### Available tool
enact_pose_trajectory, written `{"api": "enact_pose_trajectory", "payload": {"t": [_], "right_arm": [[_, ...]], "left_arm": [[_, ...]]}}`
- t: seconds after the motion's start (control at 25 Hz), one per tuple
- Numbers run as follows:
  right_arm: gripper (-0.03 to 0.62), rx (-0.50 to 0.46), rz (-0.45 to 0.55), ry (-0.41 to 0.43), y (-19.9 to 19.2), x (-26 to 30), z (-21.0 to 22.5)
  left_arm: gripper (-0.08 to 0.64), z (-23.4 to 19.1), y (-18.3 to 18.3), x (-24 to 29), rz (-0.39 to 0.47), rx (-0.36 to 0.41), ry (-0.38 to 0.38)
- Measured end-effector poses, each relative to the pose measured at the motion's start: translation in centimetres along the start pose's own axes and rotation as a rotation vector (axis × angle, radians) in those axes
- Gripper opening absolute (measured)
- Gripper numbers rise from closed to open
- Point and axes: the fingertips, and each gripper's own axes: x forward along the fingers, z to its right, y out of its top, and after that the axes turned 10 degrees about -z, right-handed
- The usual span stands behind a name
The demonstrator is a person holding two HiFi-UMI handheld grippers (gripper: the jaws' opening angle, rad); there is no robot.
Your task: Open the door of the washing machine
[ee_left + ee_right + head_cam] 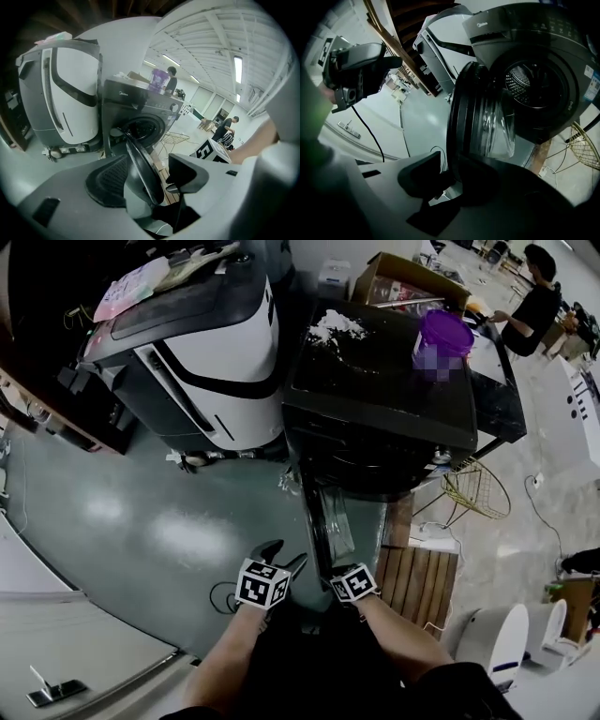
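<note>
The black front-loading washing machine (375,381) stands ahead of me, and its round drum opening (529,84) shows. Its glass door (336,521) is swung out toward me and stands edge-on. My right gripper (452,171) is shut on the door's near rim (457,122); in the head view its marker cube sits at that door edge (354,582). My left gripper (284,557) hangs just left of the door with its jaws wide and nothing between them. In the left gripper view the door (140,168) shows beyond those jaws, apart from them.
A white and grey machine (206,352) stands close on the left. On the washer's top are a purple container (442,334) and white stuff (337,326). A wire basket (478,488) and a wooden pallet (417,582) lie to the right. A cable (220,596) crosses the floor.
</note>
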Motion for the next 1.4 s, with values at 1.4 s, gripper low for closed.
{"api": "enact_pose_trajectory", "payload": {"t": [1.4], "right_arm": [[0.017, -0.177, 0.696, -0.172, 9.8, -25.5, -7.8]], "left_arm": [[0.193, -2.5, 5.3, -15.9, 0.387, 0.054, 0.09]]}}
